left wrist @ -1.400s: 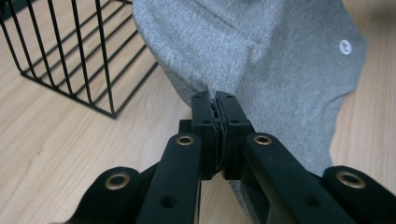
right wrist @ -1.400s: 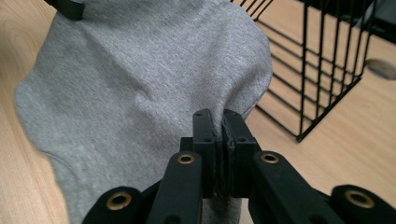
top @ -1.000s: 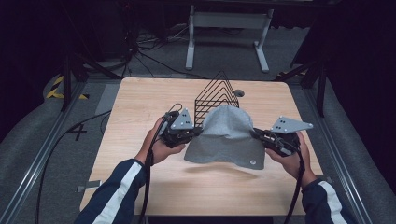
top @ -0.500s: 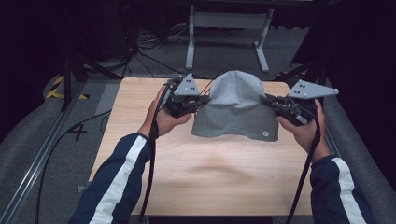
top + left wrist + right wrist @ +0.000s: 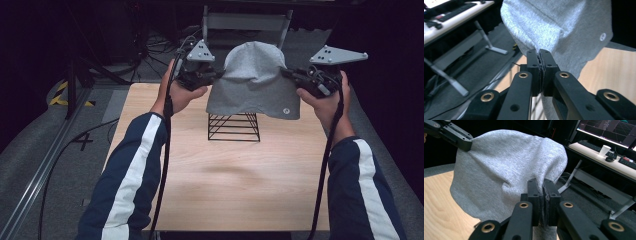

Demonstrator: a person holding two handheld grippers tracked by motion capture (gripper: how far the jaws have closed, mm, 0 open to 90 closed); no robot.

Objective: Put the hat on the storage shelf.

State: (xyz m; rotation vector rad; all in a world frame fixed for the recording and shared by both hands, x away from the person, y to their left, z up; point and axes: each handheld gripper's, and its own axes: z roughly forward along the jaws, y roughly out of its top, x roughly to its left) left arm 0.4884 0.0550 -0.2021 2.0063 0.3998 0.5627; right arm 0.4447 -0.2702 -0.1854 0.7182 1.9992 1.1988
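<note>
Grey knitted fabric beanie (image 5: 254,80) pinched at opposite edges by left gripper (image 5: 216,76) and right gripper (image 5: 289,74), suspended above black wire rack (image 5: 233,127) near the desk's far edge; lowering onto it judged outstanding.

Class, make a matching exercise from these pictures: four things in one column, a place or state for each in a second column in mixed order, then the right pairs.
Things:
1. grey beanie
2. wire rack
3. left gripper
4. right gripper

Places or states:
A. stands on the wooden table
B. shut on the beanie's right edge in the high view
C. hangs in the air between both grippers
D. shut on the beanie's left edge in the high view

Pairs: 1-C, 2-A, 3-D, 4-B
</note>
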